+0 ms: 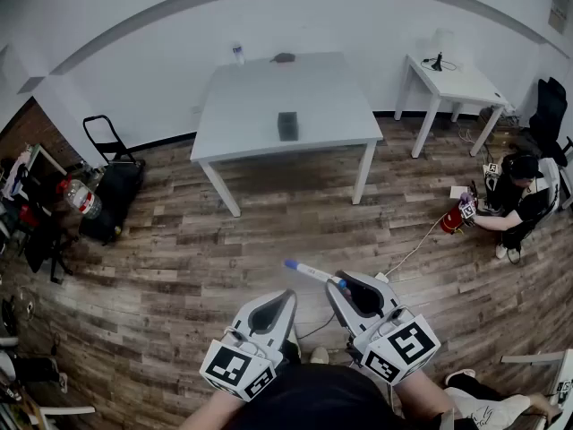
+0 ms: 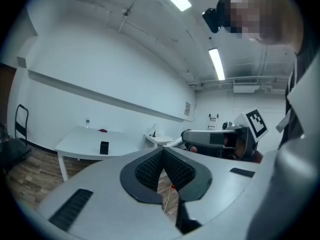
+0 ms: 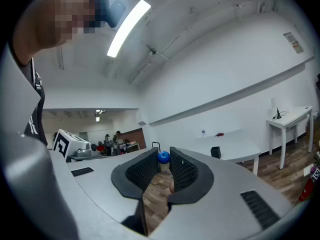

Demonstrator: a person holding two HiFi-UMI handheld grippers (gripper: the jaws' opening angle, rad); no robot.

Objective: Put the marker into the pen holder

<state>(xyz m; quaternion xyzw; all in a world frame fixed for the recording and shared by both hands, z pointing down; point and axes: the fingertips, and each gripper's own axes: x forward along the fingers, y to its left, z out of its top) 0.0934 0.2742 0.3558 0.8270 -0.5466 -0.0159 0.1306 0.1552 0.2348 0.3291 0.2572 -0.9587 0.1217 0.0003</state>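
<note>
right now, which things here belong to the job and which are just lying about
Job: marker held in the right gripper; pen holder on the big table.
Lying about: bottle; side table; hand cart by the wall.

We look down on a white table (image 1: 251, 106), a bottle (image 1: 237, 54) and a dark item (image 1: 284, 58) at its far edge. A small table (image 1: 466, 86) stands right; beside it, a person (image 1: 519, 200) sits on the wood floor (image 1: 224, 267).
</note>
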